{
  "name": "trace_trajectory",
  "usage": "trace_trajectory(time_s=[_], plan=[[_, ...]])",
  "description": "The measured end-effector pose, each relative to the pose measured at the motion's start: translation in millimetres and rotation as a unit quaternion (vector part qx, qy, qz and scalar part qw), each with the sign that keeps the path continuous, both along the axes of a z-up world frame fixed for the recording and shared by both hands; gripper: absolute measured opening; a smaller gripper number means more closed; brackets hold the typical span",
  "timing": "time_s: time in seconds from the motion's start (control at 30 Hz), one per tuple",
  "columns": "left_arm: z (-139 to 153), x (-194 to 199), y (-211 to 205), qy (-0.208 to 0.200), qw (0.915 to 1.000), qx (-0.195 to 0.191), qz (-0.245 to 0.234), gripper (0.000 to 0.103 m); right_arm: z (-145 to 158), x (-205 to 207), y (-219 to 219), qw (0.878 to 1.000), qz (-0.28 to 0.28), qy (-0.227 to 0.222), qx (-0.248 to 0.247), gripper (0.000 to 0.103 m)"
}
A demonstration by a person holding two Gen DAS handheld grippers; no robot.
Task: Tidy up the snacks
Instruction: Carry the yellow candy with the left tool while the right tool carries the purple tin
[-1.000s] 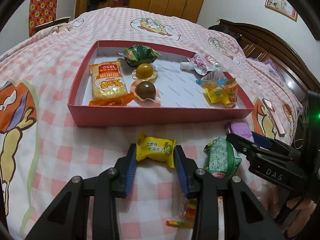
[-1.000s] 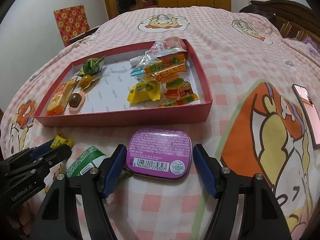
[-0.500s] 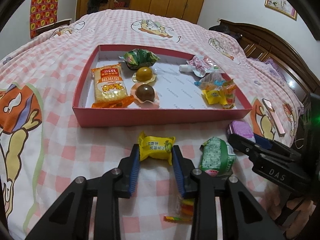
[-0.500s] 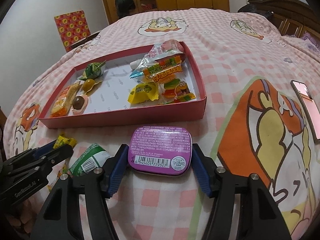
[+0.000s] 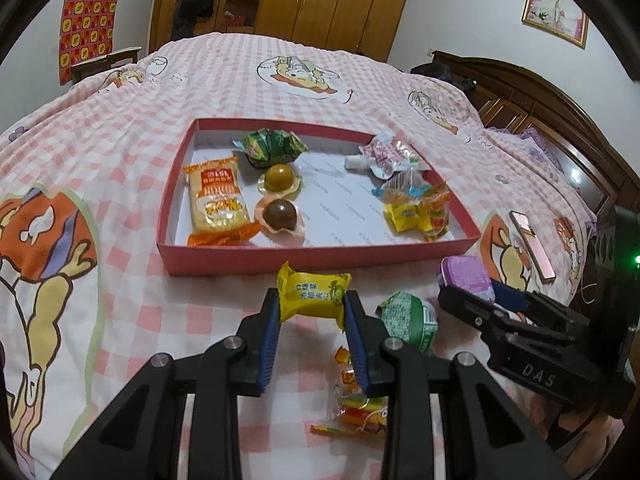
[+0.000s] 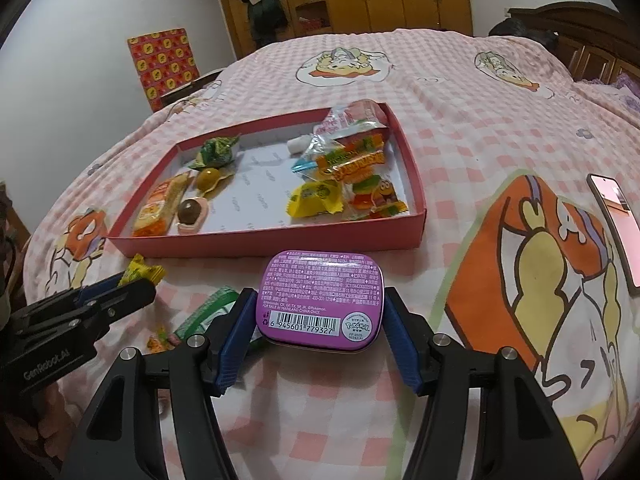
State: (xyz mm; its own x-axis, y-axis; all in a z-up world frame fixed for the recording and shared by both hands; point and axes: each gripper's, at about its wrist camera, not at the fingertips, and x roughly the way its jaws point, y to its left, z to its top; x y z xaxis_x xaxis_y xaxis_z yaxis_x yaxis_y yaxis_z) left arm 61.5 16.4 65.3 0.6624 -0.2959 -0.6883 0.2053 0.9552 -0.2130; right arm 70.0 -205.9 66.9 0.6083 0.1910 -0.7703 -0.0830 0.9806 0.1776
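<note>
Left wrist view: at lower centre the left tool [image 5: 312,312] has just been closing and pinches the yellow candy packet [image 5: 313,291] by its ends — held just short of the red tray [image 5: 320,258], likely bound for it.

Right wrist view: the right tool [image 6: 320,324] has just closed onto the purple tin [image 6: 320,296] at lower centre — its pads press the tin's short sides, the tray just beyond.
</note>
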Motion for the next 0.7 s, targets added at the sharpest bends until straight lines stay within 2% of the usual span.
trace_trajectory(time_s=[0.7], plan=[[29,39,-6,-0.031,0.9994,0.015,-0.002,0.032,28,28,17,0.998,0.062,-0.003,0.021,0.063]])
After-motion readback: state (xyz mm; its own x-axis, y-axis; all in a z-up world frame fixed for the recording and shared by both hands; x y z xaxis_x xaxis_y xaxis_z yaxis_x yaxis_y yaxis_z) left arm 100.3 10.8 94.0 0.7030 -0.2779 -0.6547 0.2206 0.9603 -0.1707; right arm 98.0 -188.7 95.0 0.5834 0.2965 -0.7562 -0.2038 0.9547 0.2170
